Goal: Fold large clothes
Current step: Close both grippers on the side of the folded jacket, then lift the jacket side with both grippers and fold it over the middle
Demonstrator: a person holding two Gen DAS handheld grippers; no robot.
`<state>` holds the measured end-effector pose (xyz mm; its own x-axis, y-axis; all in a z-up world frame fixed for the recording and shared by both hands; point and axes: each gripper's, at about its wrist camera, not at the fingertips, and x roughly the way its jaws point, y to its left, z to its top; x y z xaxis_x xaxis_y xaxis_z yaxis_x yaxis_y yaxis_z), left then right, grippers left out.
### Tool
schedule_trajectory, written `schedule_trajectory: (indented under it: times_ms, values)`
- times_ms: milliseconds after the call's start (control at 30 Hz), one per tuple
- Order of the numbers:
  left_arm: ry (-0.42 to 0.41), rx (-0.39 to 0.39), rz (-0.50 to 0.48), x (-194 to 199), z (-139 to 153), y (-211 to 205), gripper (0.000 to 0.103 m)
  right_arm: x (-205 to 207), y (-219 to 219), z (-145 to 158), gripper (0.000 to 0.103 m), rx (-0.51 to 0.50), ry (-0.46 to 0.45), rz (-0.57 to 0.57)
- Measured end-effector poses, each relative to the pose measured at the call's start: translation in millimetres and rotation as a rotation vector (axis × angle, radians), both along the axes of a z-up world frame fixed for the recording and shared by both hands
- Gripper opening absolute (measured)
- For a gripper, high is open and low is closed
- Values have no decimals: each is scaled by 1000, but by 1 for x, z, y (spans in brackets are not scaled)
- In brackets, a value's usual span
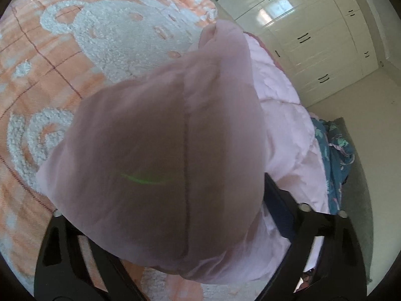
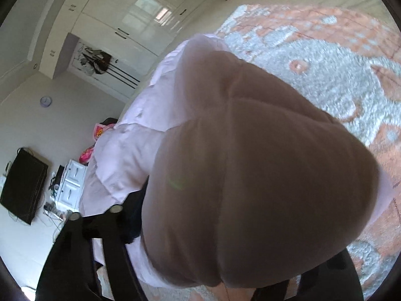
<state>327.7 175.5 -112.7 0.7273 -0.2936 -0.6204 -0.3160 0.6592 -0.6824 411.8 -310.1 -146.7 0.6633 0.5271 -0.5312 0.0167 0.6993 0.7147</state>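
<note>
Pink quilted fabric fills both wrist views: a padded jacket (image 1: 160, 150) bulges up close against each lens, lying on a bed whose orange-and-white blanket (image 1: 82, 37) shows a looped bear pattern. The left gripper (image 1: 175, 225) has the bulge sitting between its dark fingers (image 1: 280, 208), and the right gripper (image 2: 225, 238) likewise straddles a swollen roll of the same jacket (image 2: 250, 175). Both sets of fingers stand partly open around thick padding; the cloth hides the tips, so I cannot tell whether the pads are actually pressing on it or only flank it. Taking the garment at two spots, one per hand, looks meant to lift an edge evenly and carry it over as one fold rather than dragging a single corner. As for its lie, the jacket seems to run lengthwise along the edge of the bed nearest the white wardrobe (image 1: 313, 25), stretching away from both cameras; in the left view a dark seam (image 1: 185, 138) runs roughly straight ahead along that line. Which end is collar and which hem is not clear. A teal patterned cloth (image 1: 335, 150) lies beside the jacket at the bed's edge, and a dark screen (image 2: 25, 185) stands against the far wall in the right view.
</note>
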Motion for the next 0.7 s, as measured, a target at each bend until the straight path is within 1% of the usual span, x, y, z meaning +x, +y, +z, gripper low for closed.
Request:
schedule_trajectory:
  times_ms: [33,67,133,167,233,300,367,400,533,700]
  values:
    - [-13,-6,-8,0,1,-1,67,-2,2,4,57,-18,-14,8]
    - [-21,-5,-14,0,2,-2,63,-2,5,7,52,-32,-27,12]
    - [-31,12,-24,0,6,-4,52,-5,10,14,48,-68,-49,20]
    - [-36,26,-29,0,9,-5,49,-6,15,18,46,-113,-62,28]
    - [-41,60,-36,0,14,-9,38,-9,22,27,42,-195,-90,44]
    - [-51,104,-40,1,22,-14,33,-13,31,36,40,-259,-120,53]
    - [-57,166,-52,1,30,-20,30,-19,40,44,37,-324,-151,59]
    - [-57,183,-55,1,33,-22,28,-22,44,47,36,-345,-165,61]
    - [-62,215,-59,-1,44,-23,27,-33,54,60,34,-408,-218,68]
    - [-80,283,-62,-7,62,-30,25,-43,69,75,33,-467,-278,87]
